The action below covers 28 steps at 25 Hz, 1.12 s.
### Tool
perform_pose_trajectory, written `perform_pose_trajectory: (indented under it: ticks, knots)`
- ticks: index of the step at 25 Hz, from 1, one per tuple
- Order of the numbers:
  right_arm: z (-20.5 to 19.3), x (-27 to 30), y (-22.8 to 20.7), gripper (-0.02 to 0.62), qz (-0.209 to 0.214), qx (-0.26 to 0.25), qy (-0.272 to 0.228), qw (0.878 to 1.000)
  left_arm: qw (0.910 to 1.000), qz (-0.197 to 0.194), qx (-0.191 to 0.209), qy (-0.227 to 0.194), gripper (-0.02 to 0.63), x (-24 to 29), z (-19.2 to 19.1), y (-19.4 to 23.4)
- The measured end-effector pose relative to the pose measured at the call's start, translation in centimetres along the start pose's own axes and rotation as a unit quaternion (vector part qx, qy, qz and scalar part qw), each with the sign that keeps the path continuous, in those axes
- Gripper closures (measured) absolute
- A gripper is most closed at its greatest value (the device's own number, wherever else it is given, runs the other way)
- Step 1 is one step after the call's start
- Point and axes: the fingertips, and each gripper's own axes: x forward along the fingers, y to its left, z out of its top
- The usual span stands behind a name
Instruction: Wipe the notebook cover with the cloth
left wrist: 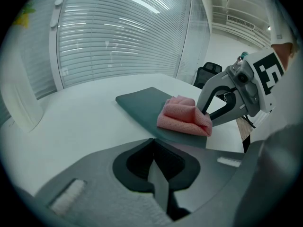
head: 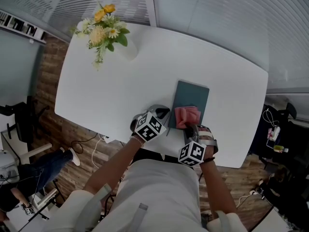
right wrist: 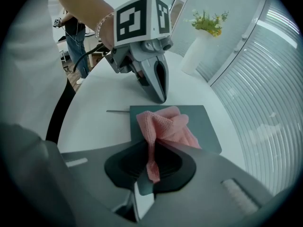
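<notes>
The dark green notebook [head: 193, 93] lies flat on the white counter [head: 145, 76], close to the edge where the person stands. A pink cloth [head: 187, 116] sits bunched on the near end of its cover.

The right claw [right wrist: 151, 161] is clamped on the cloth. A strip of the pink weave runs down between its jaws, and the rest spills forward in folds over the cover.

The left claw [left wrist: 153, 145] has its jaws pressed together with nothing between them. Its tip points down at the counter just beside the notebook's left edge, but I cannot tell whether it touches the book. The two claws are near each other, one on either side of the cloth.

At the far left corner of the counter, well apart from all this, a white vase [right wrist: 195, 55] holds yellow and white flowers [head: 103, 27].
</notes>
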Motion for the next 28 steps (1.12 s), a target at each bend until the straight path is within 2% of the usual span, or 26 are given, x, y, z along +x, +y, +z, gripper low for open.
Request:
perform_pose_trajectory:
  ticks: [8,12,14,21,25,28]
  knots:
    - [-0.4,-1.3,3.3,0.56,0.034,0.002,0.006,0.999,1.0,0.001,0.0,-0.001,0.606,0.0,0.0,0.0]
    - [-0.4,-2.1,4.8,0.56,0.075,0.03,0.008,0.997,1.0,-0.001,-0.001,0.001,0.606,0.0,0.0,0.0]
    - [0.0,-3.0,4.3,0.561,0.078,0.04,0.002,0.996,1.0,0.0,0.0,0.0,0.606,0.0,0.0,0.0]
    - [1.5,-6.6,-3.7,0.561,0.013,0.071,-0.033,0.997,1.0,0.003,0.003,-0.002,0.606,-0.1,0.1,0.0]
    - [1.5,-7.6,-10.0,0.561,-0.052,0.055,-0.036,0.996,1.0,0.004,0.004,-0.003,0.606,-0.1,0.1,0.0]
    - [0.6,-7.4,-14.8,0.56,-0.11,0.038,-0.02,0.993,1.0,0.004,0.005,-0.003,0.606,-0.1,0.0,0.0]
